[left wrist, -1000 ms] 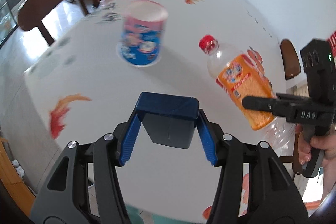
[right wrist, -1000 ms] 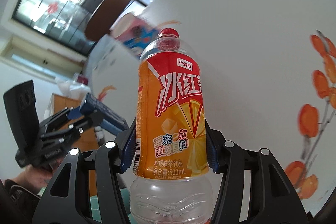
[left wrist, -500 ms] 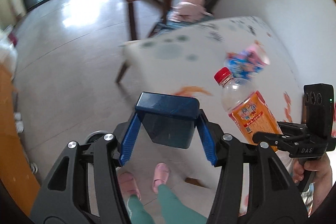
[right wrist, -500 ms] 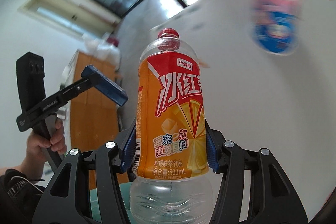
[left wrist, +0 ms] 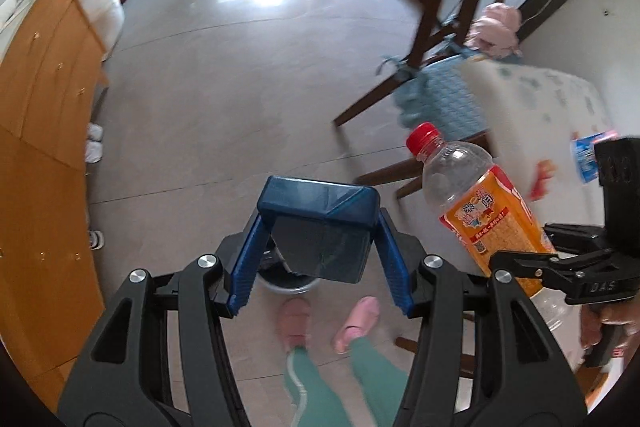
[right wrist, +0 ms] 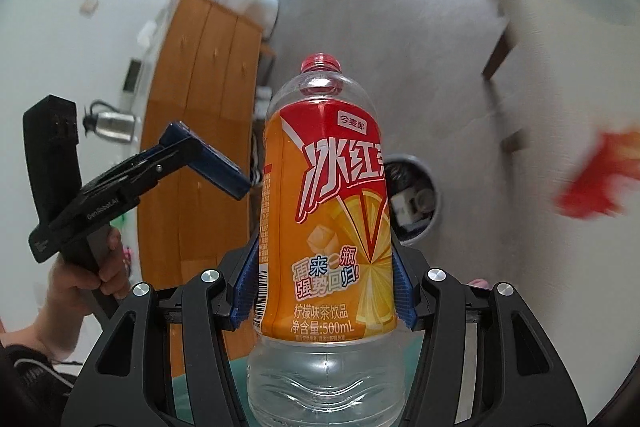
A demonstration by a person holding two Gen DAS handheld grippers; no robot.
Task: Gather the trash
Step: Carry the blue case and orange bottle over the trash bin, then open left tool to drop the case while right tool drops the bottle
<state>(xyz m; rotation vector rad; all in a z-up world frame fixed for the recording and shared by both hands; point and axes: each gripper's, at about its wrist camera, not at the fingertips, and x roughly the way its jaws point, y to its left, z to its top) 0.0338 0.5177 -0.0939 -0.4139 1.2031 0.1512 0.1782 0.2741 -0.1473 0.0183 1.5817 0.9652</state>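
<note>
Thing: clear plastic bottle with orange label and red cap (right wrist: 326, 227), carried in air above tiled floor | right gripper (right wrist: 324, 291): fingers clamped on label | left gripper (left wrist: 318, 247): fingers clamped on dark blue flat box (left wrist: 320, 203) | step judged: carrying to round grey bin (right wrist: 416, 203) | next: bottle to be brought over bin, fingers spread.

The left gripper (left wrist: 320, 247) points down at a tiled floor (left wrist: 240, 75), its blue pads clamped on a dark blue box (left wrist: 318, 205). To the right, the right gripper (left wrist: 536, 259) grips an orange-labelled bottle (left wrist: 480, 203) with a red cap. Below are pink slippers (left wrist: 356, 319), and a round bin (left wrist: 286, 285) partly hidden behind the box. A wooden chair (left wrist: 460, 11) stands far right.
</note>
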